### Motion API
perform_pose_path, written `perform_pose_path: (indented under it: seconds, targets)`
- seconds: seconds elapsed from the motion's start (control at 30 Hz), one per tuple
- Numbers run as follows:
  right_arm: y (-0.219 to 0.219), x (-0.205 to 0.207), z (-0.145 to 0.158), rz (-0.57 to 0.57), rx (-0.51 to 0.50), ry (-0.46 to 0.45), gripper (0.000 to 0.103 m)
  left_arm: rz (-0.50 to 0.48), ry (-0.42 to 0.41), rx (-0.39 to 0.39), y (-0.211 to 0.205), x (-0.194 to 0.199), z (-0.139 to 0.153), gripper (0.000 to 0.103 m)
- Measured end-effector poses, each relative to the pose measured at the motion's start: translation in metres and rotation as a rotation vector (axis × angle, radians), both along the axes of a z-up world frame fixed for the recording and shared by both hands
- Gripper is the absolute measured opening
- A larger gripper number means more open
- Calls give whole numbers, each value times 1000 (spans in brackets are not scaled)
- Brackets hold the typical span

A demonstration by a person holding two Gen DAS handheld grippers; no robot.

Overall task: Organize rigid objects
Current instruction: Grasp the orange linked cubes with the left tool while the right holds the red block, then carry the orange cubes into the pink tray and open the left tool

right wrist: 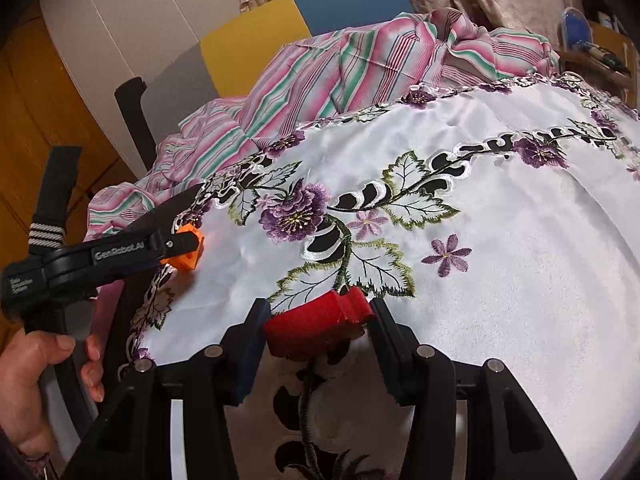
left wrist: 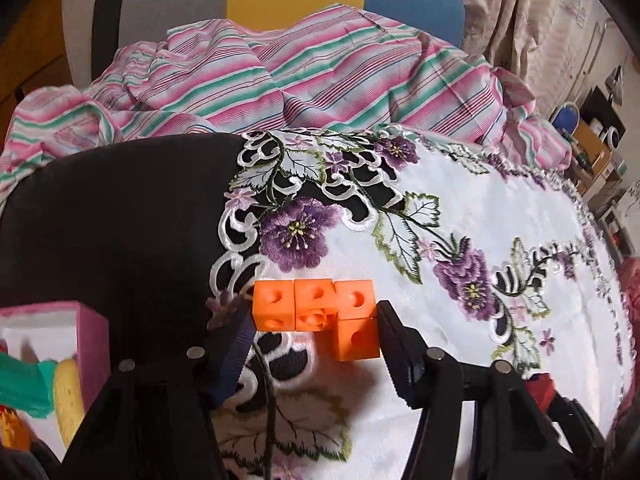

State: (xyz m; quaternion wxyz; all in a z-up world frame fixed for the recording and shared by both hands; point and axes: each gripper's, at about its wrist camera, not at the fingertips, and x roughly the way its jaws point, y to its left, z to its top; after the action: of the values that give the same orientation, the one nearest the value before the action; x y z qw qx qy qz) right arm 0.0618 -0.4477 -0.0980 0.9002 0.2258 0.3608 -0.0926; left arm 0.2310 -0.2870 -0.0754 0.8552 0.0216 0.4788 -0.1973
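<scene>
the left gripper (left wrist: 316, 320) has its two fingers set on either side of the orange linked cubes (left wrist: 320, 312), the right pad against the cluster's right face and the left pad at its left end, so it looks closed on them, though a firm squeeze cannot be confirmed; the cubes sit on the embroidered white cloth (left wrist: 500, 216) close to its scalloped edge at nine o'clock, where the black surface (left wrist: 120, 208) begins. at eight o'clock in the left wrist view a pink box (left wrist: 94, 332) holds yellow and green pieces. the right gripper (right wrist: 316, 322) stands about half open, clamped on a red block (right wrist: 312, 324) that fills the gap between its pads. from the right wrist view the left gripper (right wrist: 188, 248) shows at nine o'clock with a hand (right wrist: 36, 380) below it. from twelve to four o'clock the cloth lies bare and wide, and striped fabric (right wrist: 320, 64) is heaped along the far edge at twelve.
</scene>
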Motion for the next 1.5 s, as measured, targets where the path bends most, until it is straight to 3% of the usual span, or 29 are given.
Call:
perform_pose_path:
  seconds: [0.33,1.0,1.23,1.5]
  targets:
    - [0,0,0,-1,-5,-2,51,-40,-34,-56,11,-47,24,61]
    - [5,1,0,-10,-49,17,51,-105,-22,-156,51,-147,41,61]
    - [6,2,1,-14,-64,24,51,-154,-89,-144,63,-184,52,61]
    - [6,1,1,-25,-76,28,51,-166,-89,-164,92,-212,57,61]
